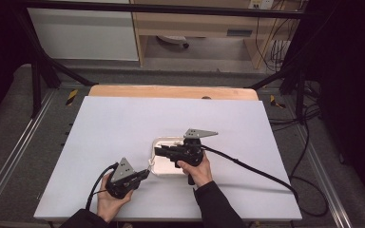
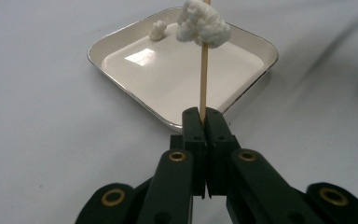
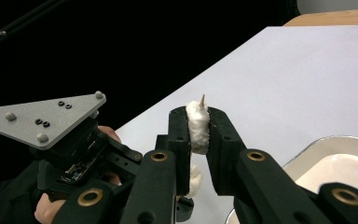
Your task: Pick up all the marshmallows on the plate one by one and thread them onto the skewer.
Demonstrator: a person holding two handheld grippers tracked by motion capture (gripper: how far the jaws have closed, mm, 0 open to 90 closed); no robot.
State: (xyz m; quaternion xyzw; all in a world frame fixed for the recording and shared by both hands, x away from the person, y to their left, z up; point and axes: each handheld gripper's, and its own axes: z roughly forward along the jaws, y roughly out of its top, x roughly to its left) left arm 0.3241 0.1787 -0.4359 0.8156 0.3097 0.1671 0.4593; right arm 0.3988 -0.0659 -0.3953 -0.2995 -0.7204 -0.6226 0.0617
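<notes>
White sheeting covers the table (image 1: 123,128) I'm working over, with a wooden edge showing at its far side and a dark frame around it. From the high view I see my left gripper (image 1: 142,175) low near the front edge and my right gripper (image 1: 160,151) reaching across a square white tray (image 1: 158,167) in the middle.

My left gripper view adds what the overhead cannot: the jaws are fully closed on a thin wooden skewer (image 2: 203,79), which stands upright with a fluffy white clump (image 2: 202,24) speared near its top, above the tray (image 2: 256,77). A second, smaller white piece (image 2: 158,30) lies at the tray's far rim.

My right gripper view shows its jaws nearly closed, squeezing that clump (image 3: 198,125) from both sides, the skewer's pointed tip (image 3: 203,98) poking out above it. The clump looks soft, irregular and cottony.
</notes>
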